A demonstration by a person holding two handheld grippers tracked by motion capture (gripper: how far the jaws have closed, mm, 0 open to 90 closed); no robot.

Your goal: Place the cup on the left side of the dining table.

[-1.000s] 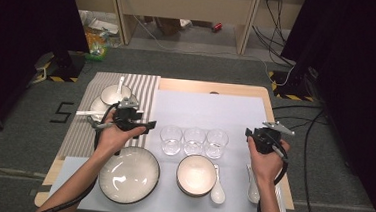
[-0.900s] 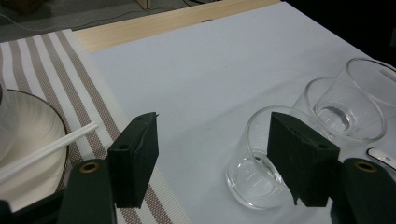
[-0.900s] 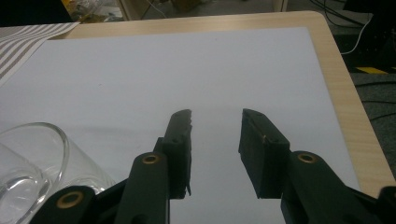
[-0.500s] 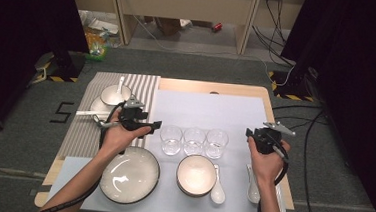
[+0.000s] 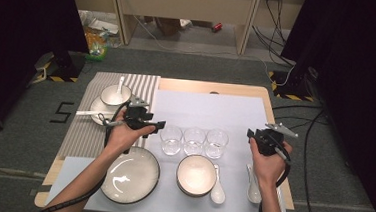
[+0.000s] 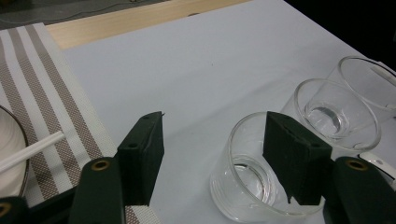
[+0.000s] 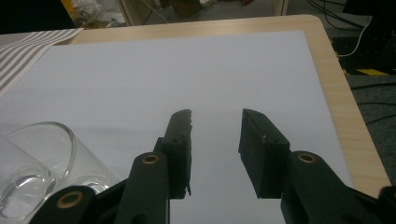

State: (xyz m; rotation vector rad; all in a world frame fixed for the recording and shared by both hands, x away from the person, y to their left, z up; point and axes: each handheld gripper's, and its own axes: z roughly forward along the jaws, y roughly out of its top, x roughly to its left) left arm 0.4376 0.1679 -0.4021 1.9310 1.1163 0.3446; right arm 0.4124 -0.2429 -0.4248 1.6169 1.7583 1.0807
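Note:
Three clear glasses stand in a row on the white mat (image 5: pixel 211 105): left glass (image 5: pixel 171 139), middle glass (image 5: pixel 194 139), right glass (image 5: pixel 216 142). My left gripper (image 5: pixel 155 125) lies level just left of the left glass, open; its jaws have just been closing a little. In the left gripper view the left gripper (image 6: pixel 215 122) has its right jaw over that nearest glass (image 6: pixel 245 175), whose left wall stands between the jaws, and neither pad presses on it. My right gripper (image 5: pixel 260 136) hovers right of the row, open, with nothing between the jaws of the right gripper (image 7: pixel 217 115).
A large dark-rimmed plate (image 5: pixel 131 174), a small bowl (image 5: pixel 196 174) and a white spoon (image 5: pixel 218 188) sit along the front. Another spoon (image 5: pixel 254 187) lies by my right hand. On the striped mat (image 5: pixel 81 138) a bowl with a spoon (image 5: pixel 115 95) rests on a saucer.
My left gripper has slid right, up to the left glass, and its jaws have narrowed slightly. The right gripper has stayed still.

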